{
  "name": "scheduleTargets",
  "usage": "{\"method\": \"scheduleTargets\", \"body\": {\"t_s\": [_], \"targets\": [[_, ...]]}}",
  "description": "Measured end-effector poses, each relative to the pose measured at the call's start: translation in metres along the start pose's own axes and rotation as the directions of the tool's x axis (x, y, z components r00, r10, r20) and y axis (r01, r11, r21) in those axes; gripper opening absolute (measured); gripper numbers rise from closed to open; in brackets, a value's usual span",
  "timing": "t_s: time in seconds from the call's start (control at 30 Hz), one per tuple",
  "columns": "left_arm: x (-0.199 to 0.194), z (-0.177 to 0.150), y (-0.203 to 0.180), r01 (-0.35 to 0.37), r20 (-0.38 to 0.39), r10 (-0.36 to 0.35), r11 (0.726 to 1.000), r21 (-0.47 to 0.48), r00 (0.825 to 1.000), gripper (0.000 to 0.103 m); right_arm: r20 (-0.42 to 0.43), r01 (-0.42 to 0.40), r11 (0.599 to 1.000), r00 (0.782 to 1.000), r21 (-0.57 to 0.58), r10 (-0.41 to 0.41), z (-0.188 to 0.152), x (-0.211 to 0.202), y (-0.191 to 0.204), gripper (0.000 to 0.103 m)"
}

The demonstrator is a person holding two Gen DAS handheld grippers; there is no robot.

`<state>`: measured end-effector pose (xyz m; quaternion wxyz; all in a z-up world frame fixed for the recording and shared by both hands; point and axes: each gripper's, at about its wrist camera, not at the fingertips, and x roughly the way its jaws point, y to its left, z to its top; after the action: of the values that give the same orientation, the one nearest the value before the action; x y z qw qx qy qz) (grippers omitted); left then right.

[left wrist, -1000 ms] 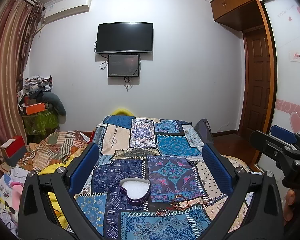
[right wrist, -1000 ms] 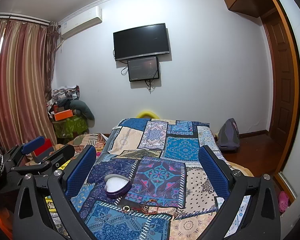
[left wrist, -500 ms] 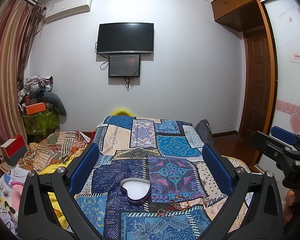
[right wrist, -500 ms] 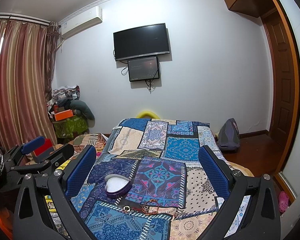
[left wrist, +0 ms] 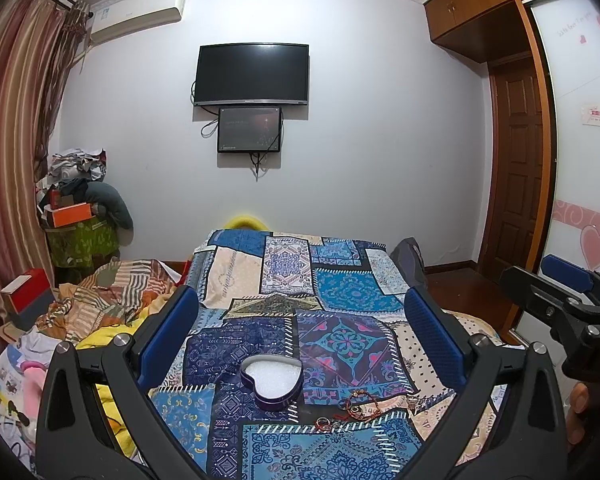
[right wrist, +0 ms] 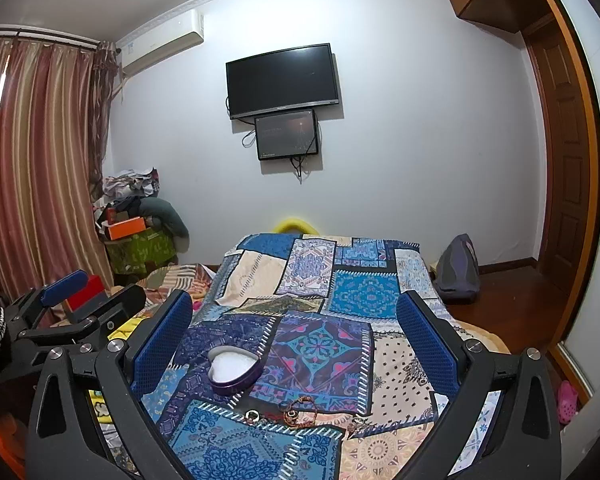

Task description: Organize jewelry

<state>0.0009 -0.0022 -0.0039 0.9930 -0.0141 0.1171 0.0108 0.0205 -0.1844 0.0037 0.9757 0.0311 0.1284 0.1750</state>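
Note:
A purple heart-shaped tin (left wrist: 271,379) (right wrist: 233,370) with white padding inside sits open on the patchwork bedspread (left wrist: 340,292) (right wrist: 360,292). Just in front of it lie a red beaded bracelet (left wrist: 360,403) (right wrist: 300,410) and small rings (left wrist: 323,423) (right wrist: 253,415). My left gripper (left wrist: 300,336) is open, held above the bed with the tin between its blue pads. My right gripper (right wrist: 294,340) is open too, hovering over the same spot. Each gripper shows at the edge of the other's view, the right gripper (left wrist: 556,292) and the left gripper (right wrist: 80,300).
A heap of clothes and bedding (left wrist: 100,300) lies left of the bed, with boxes (left wrist: 70,214) stacked in the corner by the curtain (left wrist: 12,160). A dark bag (right wrist: 458,268) stands on the wooden floor at the right. Two screens (left wrist: 252,76) hang on the far wall.

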Motion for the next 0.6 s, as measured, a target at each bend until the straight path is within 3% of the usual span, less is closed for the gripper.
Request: {"method": "scheduleTargets", "body": {"t_s": [0.23, 0.4, 0.6], "targets": [[0.012, -0.002, 0.005, 0.004, -0.032, -0.005, 1.000, -0.011, 0.999, 0.103, -0.023, 0.007, 1.000, 1.000, 0.005, -0.007, -0.005, 0.010, -0.004, 0.101], [0.037, -0.010, 0.013, 0.010, -0.104, -0.011, 1.000, -0.013, 0.995, 0.103, -0.072, 0.040, 0.999, 0.997, -0.001, -0.040, -0.016, 0.026, -0.014, 0.101], [0.083, -0.036, 0.030, 0.008, -0.265, -0.021, 0.999, -0.051, 0.964, 0.103, -0.187, 0.092, 0.996, 0.978, 0.007, -0.089, -0.038, 0.056, -0.038, 0.101]]}}
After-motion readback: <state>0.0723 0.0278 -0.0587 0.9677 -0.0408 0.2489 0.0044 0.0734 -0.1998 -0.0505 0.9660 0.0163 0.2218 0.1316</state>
